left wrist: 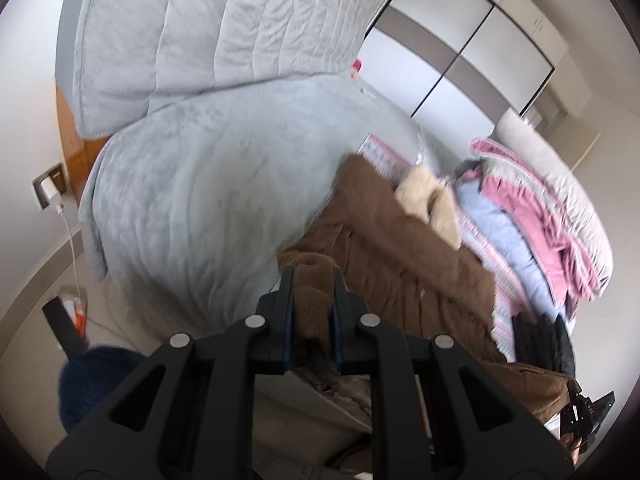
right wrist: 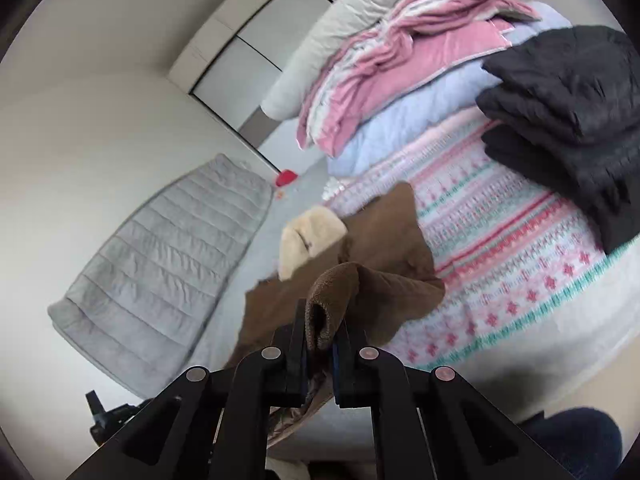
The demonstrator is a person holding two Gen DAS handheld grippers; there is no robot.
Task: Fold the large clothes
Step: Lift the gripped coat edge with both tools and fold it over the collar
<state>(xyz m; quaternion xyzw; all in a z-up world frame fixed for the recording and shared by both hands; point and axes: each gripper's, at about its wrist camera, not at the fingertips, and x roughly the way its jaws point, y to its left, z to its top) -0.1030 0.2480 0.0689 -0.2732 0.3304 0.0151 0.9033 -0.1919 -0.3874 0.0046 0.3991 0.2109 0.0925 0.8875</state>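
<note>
- Nearest in the left wrist view, the left tool (left wrist: pixel 313 280) is clamped on a thick ribbed brown cuff (left wrist: pixel 310 300). The bunched fabric fills the narrow gap between its two black fingers.
- Nearest in the right wrist view, the right tool (right wrist: pixel 320 320) is clamped on a second brown ribbed cuff (right wrist: pixel 332 304), which curls up between its nearly closed fingers.
- Both cuffs belong to one brown coat (left wrist: pixel 400 256). Holding it by the two sleeve ends likely lets the person raise and spread the garment so it can be laid flat for folding.
- The coat lies at the near edge of the bed (right wrist: pixel 560 364), its body trailing away from the tools. Its cream fur collar (right wrist: pixel 308 236) sits at the far end of the garment, towards the middle of the bed.
- Under the coat lies a pink, white and green patterned blanket (right wrist: pixel 500 248), a flat surface to fold on.
- Beyond the coat, a pile of pink and pale blue bedding (right wrist: pixel 400 80) sits towards the far side of the bed, with a dark folded garment (right wrist: pixel 568 112) beside it, apart from the coat.
- A grey quilted cover (left wrist: pixel 220 160) spans the rest of the bed.
- Farthest off stands a wardrobe (left wrist: pixel 480 44) against the wall.
</note>
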